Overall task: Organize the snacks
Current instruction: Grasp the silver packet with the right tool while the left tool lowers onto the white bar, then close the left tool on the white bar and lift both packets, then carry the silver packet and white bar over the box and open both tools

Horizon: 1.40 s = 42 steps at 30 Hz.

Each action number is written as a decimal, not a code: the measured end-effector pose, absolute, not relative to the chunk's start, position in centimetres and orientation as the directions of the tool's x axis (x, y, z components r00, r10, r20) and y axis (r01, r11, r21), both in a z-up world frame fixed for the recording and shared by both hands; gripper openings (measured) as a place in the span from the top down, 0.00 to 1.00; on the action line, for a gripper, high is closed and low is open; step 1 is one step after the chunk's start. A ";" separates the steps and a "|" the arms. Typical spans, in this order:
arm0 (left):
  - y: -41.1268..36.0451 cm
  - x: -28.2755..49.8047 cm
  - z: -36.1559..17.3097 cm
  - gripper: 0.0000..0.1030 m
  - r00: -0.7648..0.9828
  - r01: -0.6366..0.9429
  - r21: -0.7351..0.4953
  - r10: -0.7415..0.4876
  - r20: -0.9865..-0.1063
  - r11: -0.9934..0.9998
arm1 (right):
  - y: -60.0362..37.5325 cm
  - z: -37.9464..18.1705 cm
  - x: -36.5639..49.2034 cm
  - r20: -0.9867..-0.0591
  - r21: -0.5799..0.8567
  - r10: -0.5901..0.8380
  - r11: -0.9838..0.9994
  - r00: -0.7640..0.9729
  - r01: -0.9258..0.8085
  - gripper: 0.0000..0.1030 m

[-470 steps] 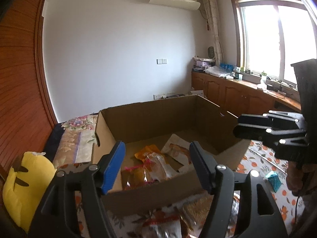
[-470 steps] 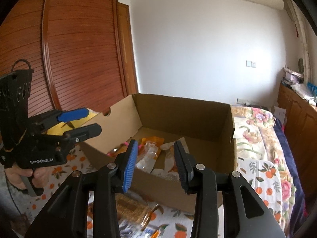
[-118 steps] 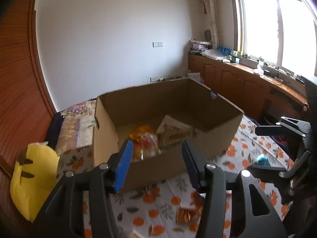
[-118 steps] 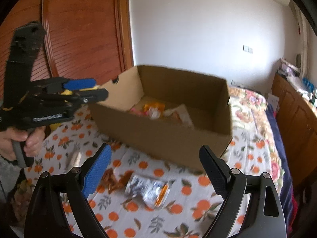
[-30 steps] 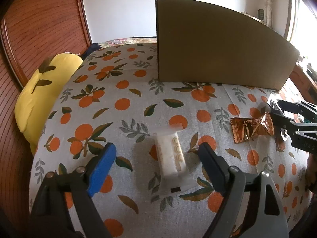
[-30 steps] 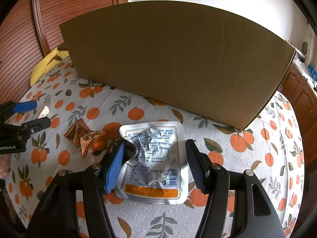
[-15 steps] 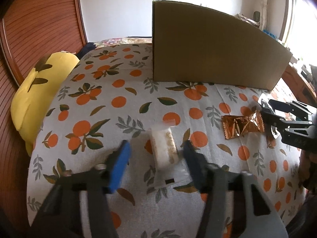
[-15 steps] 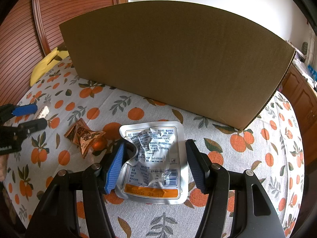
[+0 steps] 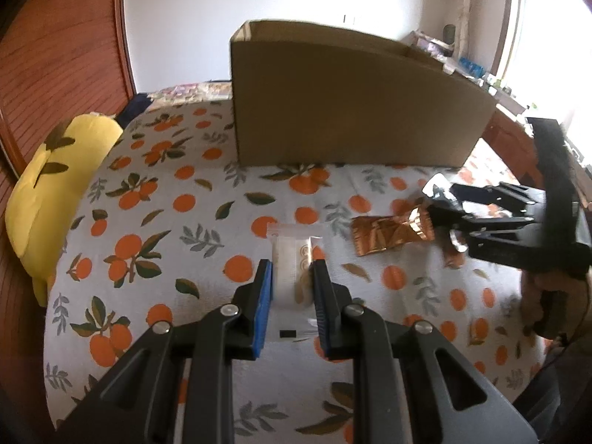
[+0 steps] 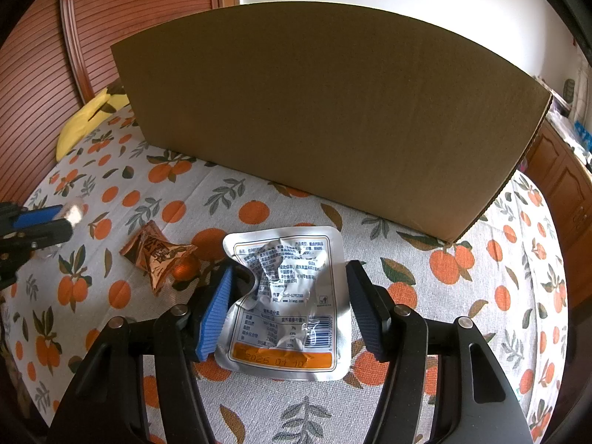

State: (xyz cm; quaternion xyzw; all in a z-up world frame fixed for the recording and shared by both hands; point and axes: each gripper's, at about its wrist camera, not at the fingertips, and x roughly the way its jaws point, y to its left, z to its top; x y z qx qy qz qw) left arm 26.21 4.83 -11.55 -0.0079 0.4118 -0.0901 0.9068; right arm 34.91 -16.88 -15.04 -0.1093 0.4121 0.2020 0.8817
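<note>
My left gripper is shut on a white snack packet and holds it lifted off the orange-print cloth. My right gripper is open, its fingers straddling a crumpled silver pouch that lies flat on the cloth. A copper-brown wrapped snack lies left of the pouch; it also shows in the left wrist view. The cardboard box stands just behind; its inside is hidden. In the right wrist view the left gripper shows at the left edge with the white packet.
A yellow plush toy lies at the cloth's left edge. A wooden sliding door stands on the left. Wooden cabinets line the right side under a window.
My left gripper has closed on the white packet and raised it off the cloth. My right gripper has stayed open around the silver pouch.
</note>
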 end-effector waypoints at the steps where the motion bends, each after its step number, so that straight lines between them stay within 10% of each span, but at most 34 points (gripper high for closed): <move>1: 4.7 26.0 -11.2 0.82 0.650 0.163 -0.085 -0.172 -0.740 0.983 | -16.8 -15.1 34.9 -0.771 -0.027 0.266 0.894 0.578 -0.446 0.40; 42: 0.0 22.0 -2.1 0.81 0.781 0.263 -0.010 -0.219 -0.585 0.965 | -20.5 -4.2 28.2 -0.641 -0.005 0.337 0.896 0.689 -0.443 0.42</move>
